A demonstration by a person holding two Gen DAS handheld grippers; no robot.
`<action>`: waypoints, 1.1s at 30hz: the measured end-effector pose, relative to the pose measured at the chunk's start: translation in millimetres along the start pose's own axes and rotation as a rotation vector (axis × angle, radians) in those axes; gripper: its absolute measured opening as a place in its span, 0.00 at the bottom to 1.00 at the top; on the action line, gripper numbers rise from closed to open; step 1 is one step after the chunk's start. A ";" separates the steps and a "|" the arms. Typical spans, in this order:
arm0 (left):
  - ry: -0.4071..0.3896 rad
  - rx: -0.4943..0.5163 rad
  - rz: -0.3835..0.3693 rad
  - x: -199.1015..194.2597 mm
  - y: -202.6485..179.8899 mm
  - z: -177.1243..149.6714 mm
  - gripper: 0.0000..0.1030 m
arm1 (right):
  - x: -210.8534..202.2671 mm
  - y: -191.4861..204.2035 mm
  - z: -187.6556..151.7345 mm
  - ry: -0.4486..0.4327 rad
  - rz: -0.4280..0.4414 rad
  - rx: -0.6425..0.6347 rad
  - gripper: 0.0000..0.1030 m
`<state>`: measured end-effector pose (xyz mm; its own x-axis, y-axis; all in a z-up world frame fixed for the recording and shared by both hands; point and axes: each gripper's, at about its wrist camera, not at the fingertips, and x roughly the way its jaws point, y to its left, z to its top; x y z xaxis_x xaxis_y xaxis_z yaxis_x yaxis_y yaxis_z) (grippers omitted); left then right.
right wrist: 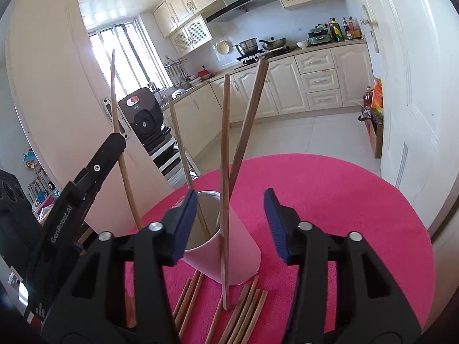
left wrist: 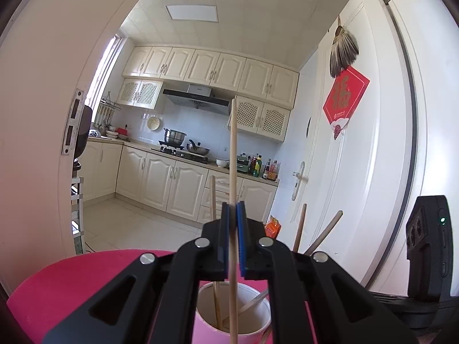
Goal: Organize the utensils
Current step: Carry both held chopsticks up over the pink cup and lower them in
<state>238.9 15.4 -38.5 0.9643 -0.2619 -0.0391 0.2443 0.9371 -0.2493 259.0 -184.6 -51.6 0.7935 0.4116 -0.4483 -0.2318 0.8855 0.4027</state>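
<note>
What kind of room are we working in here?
A home kitchen, most likely: a gas stove with a pot and wok under a range hood, and cream cabinets along the wall.

Left wrist view: sits close behind its own gripper (left wrist: 235,240), looking level over the pink table (left wrist: 71,281) into the kitchen.
Right wrist view: tilted downward, close above the cup (right wrist: 229,246) and table (right wrist: 344,200).
Shared: the cup (left wrist: 233,312), the table, the kitchen counter (left wrist: 200,160) (right wrist: 287,54); the right view also shows the left gripper (right wrist: 114,143).
</note>
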 end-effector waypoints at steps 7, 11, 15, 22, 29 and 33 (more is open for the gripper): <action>-0.015 -0.013 -0.011 2.1 1.9 0.8 0.05 | 17.9 -2.2 2.1 0.038 0.027 0.011 0.08; -0.034 -0.008 -0.015 2.7 -0.1 3.1 0.05 | 10.3 2.3 2.6 0.030 0.019 0.003 0.07; -0.050 -0.015 -0.019 2.6 -0.2 5.9 0.05 | -3.6 4.5 7.0 0.009 0.001 -0.001 0.06; -0.085 -0.030 -0.017 2.4 1.0 14.4 0.05 | -40.1 24.0 20.9 -0.072 0.045 -0.032 0.06; -0.106 -0.044 -0.016 5.7 1.8 18.7 0.05 | -76.3 51.3 45.1 -0.195 0.077 -0.100 0.06; -0.113 -0.046 -0.012 6.3 2.9 17.1 0.05 | -84.1 59.4 60.5 -0.248 0.075 -0.130 0.06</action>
<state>247.5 20.4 -22.9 0.9674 -0.2427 0.0729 0.2534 0.9219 -0.2931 212.5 -179.6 58.3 0.8808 0.4264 -0.2061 -0.3531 0.8813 0.3142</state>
